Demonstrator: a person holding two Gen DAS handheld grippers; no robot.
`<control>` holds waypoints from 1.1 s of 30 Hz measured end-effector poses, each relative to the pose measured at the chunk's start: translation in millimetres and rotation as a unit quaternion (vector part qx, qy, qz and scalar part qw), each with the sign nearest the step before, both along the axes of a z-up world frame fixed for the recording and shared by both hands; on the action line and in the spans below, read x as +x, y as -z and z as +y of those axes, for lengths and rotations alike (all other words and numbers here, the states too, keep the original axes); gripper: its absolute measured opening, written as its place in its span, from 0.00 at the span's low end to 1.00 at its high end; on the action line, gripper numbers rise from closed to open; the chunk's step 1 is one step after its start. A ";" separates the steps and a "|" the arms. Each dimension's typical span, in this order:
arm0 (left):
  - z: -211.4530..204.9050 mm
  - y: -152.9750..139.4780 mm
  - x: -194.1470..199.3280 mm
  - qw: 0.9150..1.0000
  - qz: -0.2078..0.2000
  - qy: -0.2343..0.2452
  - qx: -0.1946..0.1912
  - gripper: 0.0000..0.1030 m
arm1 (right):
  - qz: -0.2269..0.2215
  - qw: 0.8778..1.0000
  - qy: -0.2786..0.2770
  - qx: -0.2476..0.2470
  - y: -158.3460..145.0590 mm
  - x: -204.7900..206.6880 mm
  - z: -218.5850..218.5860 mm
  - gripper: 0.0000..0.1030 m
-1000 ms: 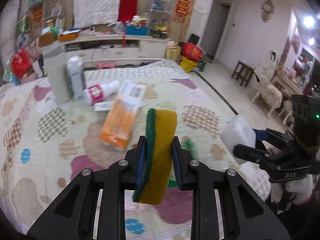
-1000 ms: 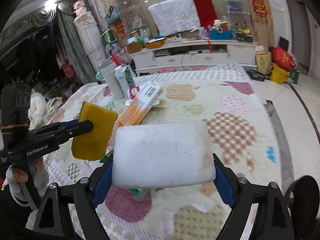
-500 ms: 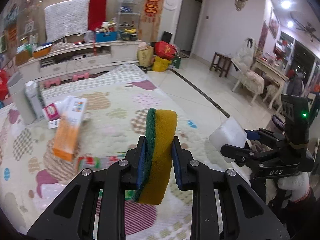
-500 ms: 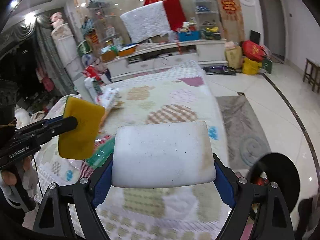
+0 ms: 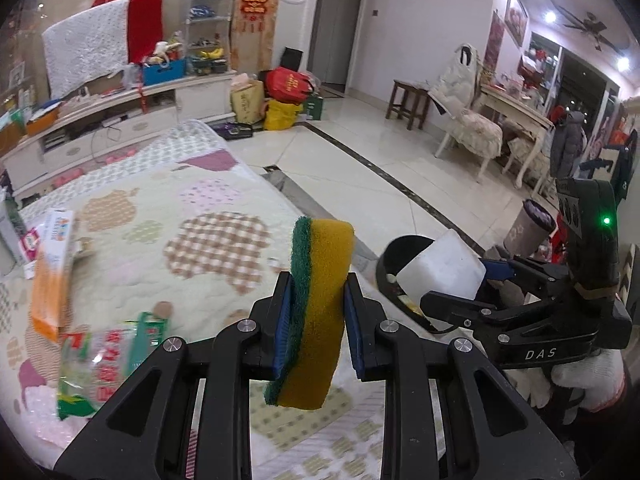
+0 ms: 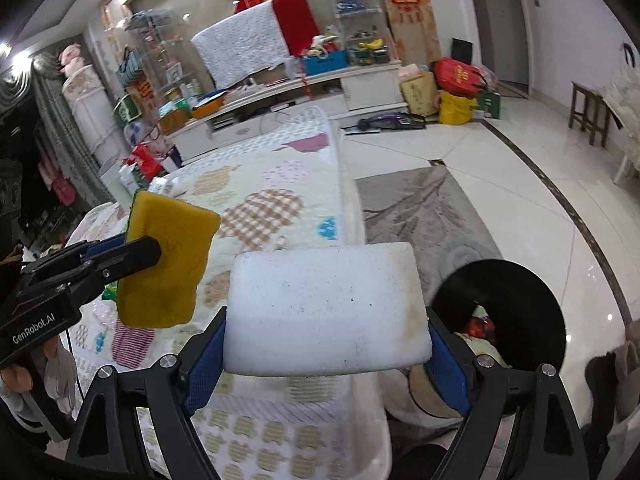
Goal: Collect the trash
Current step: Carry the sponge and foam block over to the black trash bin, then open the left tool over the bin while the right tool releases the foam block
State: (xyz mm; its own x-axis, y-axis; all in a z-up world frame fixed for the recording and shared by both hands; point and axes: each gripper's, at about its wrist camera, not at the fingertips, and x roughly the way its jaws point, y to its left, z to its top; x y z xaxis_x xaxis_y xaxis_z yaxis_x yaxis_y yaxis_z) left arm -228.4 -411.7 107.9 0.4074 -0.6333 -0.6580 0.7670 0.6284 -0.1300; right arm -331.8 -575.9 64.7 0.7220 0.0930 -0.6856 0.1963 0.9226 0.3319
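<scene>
Glossy white tile floor (image 5: 404, 200), wooden stool (image 5: 408, 102) nr wall, ceiling spots lit.

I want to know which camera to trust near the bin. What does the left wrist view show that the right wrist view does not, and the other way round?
Only the left wrist view shows the orange box and the green and red wrapper lying on the quilt, and the sponge's green scrub side. Only the right wrist view shows the grey rug beside the bed and the broad face of the white sponge. Both show the yellow sponge clamped in the left gripper, the white sponge clamped in the right gripper, the patterned quilt and the black bin.
</scene>
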 end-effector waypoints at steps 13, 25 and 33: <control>-72.3 30.8 -8.0 0.997 0.055 0.049 0.003 0.22 | 0.042 0.995 0.087 0.017 40.2 -41.3 -71.7 0.85; -151.6 52.7 -2.3 0.990 0.113 0.079 -0.006 0.22 | 0.079 0.984 0.156 0.033 79.1 -51.9 -131.9 0.85; -186.3 60.8 7.6 0.987 0.135 0.077 -0.035 0.25 | 0.111 0.982 0.152 0.017 101.9 -40.0 -136.9 0.86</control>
State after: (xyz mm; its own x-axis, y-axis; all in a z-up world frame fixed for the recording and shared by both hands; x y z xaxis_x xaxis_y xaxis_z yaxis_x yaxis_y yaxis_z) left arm -220.8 -598.1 47.1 0.1187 -0.7216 -0.6821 0.7843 0.4893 -0.3813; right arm -371.8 -712.8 -37.2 0.5524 -0.0787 -0.8298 0.5321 0.7996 0.2783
